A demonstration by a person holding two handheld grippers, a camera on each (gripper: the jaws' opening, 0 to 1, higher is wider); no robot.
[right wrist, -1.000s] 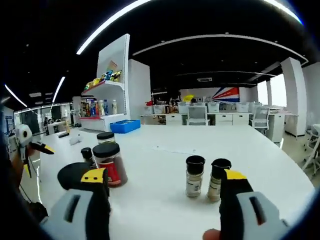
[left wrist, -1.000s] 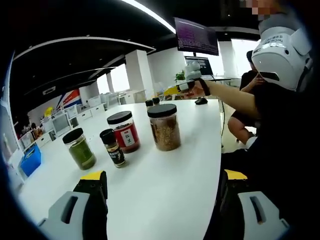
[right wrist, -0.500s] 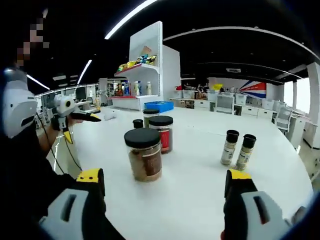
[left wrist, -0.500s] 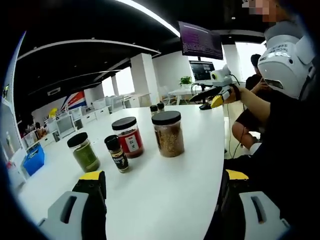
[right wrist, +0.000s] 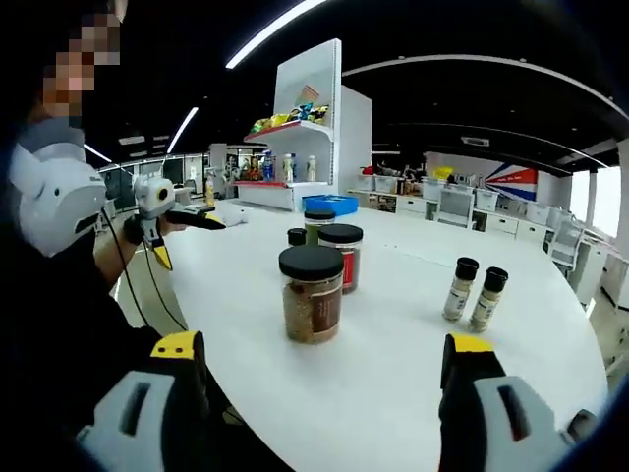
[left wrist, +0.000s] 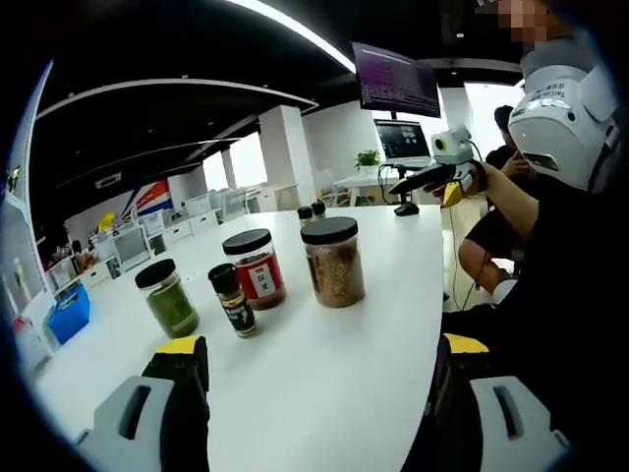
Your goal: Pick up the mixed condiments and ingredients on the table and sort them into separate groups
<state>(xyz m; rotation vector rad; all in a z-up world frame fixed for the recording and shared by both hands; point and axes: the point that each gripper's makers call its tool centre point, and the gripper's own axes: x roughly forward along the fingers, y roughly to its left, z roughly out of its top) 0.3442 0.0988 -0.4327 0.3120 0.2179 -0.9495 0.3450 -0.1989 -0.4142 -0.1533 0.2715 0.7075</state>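
On the white table (left wrist: 324, 364) stand a brown-filled jar (left wrist: 332, 261), a red-filled jar (left wrist: 256, 268), a green-filled jar (left wrist: 167, 298) and a small dark spice bottle (left wrist: 233, 300), all with black lids. Two small shakers (left wrist: 311, 210) stand farther back. My left gripper (left wrist: 322, 346) is open and empty, short of the jars. In the right gripper view the brown jar (right wrist: 312, 293) is nearest, with the red jar (right wrist: 341, 258), green jar (right wrist: 318, 224) and dark bottle (right wrist: 297, 236) behind it. The two shakers (right wrist: 472, 293) stand to the right. My right gripper (right wrist: 322, 344) is open and empty.
A hand holds the right gripper (left wrist: 432, 175) off the table's edge, and the left gripper (right wrist: 187, 218) is held likewise. A shelf of goods (right wrist: 295, 128) and a blue bin (right wrist: 329, 204) lie beyond the table. A wall monitor (left wrist: 398, 84) hangs at the back.
The right gripper has drawn back from near the two shakers to beyond the table's edge, so its view now takes in all the jars. The jars and bottles have not moved.
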